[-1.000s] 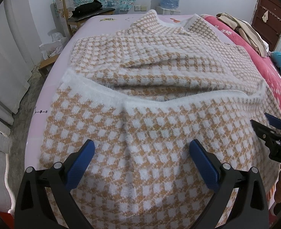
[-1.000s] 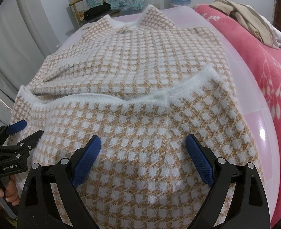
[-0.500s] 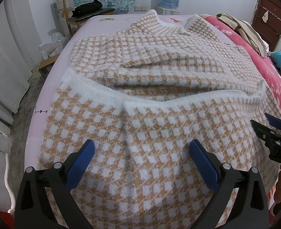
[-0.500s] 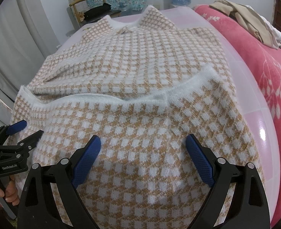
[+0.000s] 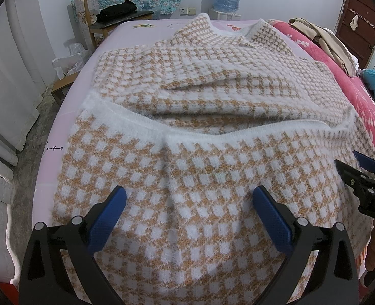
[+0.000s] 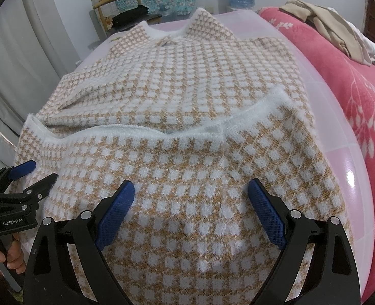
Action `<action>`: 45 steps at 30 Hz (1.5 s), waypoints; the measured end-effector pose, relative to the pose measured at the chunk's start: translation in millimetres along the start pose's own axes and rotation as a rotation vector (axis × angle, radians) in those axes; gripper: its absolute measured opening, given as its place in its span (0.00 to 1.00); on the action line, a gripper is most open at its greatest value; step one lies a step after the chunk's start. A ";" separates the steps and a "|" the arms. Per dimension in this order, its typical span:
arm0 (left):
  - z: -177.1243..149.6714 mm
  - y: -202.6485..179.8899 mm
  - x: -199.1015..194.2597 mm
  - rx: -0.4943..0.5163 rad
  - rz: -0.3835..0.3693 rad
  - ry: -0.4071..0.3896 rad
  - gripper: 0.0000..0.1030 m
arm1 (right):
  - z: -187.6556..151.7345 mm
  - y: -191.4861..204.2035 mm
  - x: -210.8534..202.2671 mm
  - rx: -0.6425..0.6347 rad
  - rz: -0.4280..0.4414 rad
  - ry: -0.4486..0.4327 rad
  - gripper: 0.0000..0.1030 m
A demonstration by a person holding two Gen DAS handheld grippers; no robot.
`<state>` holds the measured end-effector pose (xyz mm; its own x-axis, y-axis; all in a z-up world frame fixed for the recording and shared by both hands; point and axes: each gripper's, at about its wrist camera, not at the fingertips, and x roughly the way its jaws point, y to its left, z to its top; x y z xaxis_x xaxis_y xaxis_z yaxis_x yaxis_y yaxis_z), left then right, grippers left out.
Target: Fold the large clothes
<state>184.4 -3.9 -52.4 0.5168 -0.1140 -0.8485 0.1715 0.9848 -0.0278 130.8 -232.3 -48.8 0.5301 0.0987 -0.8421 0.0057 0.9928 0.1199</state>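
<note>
Over the last second nothing shifted: I kept the left tool [image 5: 187, 211] and right tool [image 6: 191, 204] spread apart, empty, above the checked sweater [image 6: 187, 117], whose hem lay doubled onto its body on the bed [image 6: 340, 157], suggesting a pause between folds.

Sweater [image 5: 200, 132] on bed [image 5: 68, 117], chair [image 5: 111, 12] behind
</note>
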 end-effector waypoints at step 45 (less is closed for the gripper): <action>62.3 16.8 -44.8 0.009 -0.071 -0.093 0.95 | 67.8 -4.1 -20.4 -0.003 0.124 0.034 0.85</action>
<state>216.4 9.6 18.1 0.5786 -0.1959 -0.7917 0.2178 0.9726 -0.0814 177.5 -243.1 3.5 0.4975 0.2231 -0.8383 -0.0609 0.9730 0.2228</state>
